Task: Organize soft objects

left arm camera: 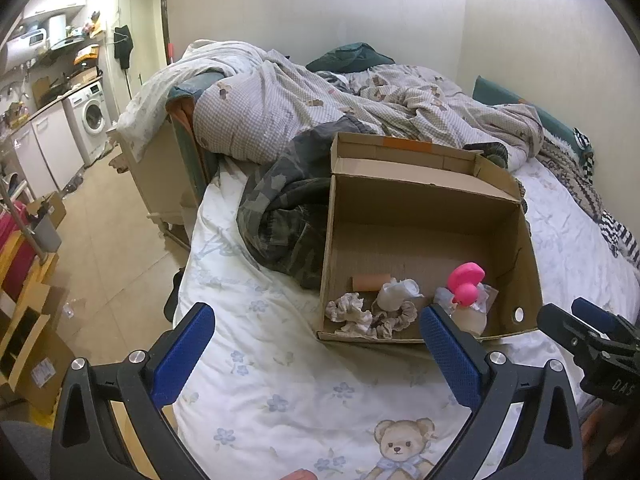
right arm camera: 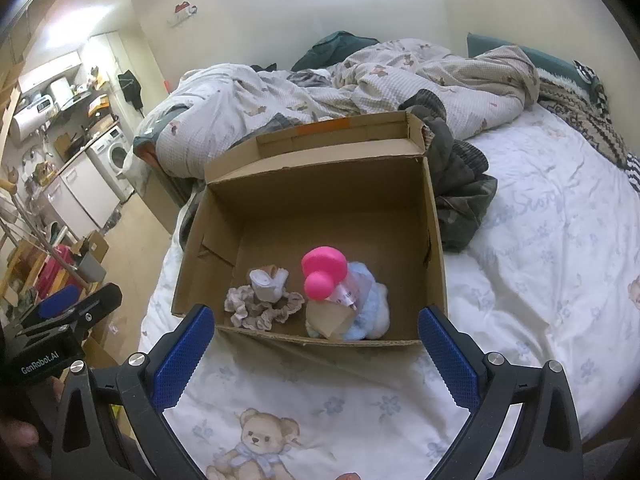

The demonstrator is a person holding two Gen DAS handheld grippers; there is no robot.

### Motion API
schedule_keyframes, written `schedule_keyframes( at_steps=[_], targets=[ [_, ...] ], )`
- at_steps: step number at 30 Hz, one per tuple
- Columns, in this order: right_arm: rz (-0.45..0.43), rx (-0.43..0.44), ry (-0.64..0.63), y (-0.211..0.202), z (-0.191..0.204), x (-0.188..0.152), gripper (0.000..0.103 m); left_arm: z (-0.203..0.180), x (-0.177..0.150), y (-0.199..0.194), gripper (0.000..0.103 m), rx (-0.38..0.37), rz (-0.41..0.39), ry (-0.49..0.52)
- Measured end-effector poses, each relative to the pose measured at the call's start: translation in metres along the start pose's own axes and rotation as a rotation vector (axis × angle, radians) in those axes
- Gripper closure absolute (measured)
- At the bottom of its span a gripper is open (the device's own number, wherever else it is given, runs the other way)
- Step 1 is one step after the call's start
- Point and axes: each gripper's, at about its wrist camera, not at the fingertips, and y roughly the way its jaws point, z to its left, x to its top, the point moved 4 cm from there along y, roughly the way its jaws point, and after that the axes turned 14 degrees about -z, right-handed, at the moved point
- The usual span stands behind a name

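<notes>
An open cardboard box [left arm camera: 424, 200] [right arm camera: 320, 208] stands on the bed. Along its near wall lie beige scrunchies [left arm camera: 362, 314] [right arm camera: 262, 308], a white rolled sock [left arm camera: 394, 292] [right arm camera: 268, 280], a pink soft toy [left arm camera: 466, 280] [right arm camera: 322, 272] and a light blue fluffy item [right arm camera: 370, 300] with a paper tag. My left gripper [left arm camera: 318, 354] is open and empty, just short of the box's near left corner. My right gripper [right arm camera: 316, 354] is open and empty, in front of the box's near wall; it also shows in the left wrist view [left arm camera: 580, 328].
The bed has a white flowered sheet [left arm camera: 280, 380] [right arm camera: 540, 260] with a teddy bear print. A camouflage garment [left arm camera: 284, 208] [right arm camera: 460, 184] lies beside the box. A crumpled checked duvet [left arm camera: 320, 96] fills the far end. The bed's edge drops to the floor [left arm camera: 116, 232] at the left.
</notes>
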Motion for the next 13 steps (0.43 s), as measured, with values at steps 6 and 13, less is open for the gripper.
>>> schedule_keyframes(
  at_steps=[6, 13],
  targets=[
    [0.000, -0.002, 0.000, 0.0003, 0.0022, 0.0002, 0.000, -0.0017, 0.0003, 0.0003, 0.001, -0.001, 0.002, -0.001],
    [-0.001, 0.001, -0.002, 0.0007, 0.0033, 0.0004, 0.000, -0.0053, -0.0026, 0.0007, 0.001, -0.007, 0.006, 0.001]
  ],
)
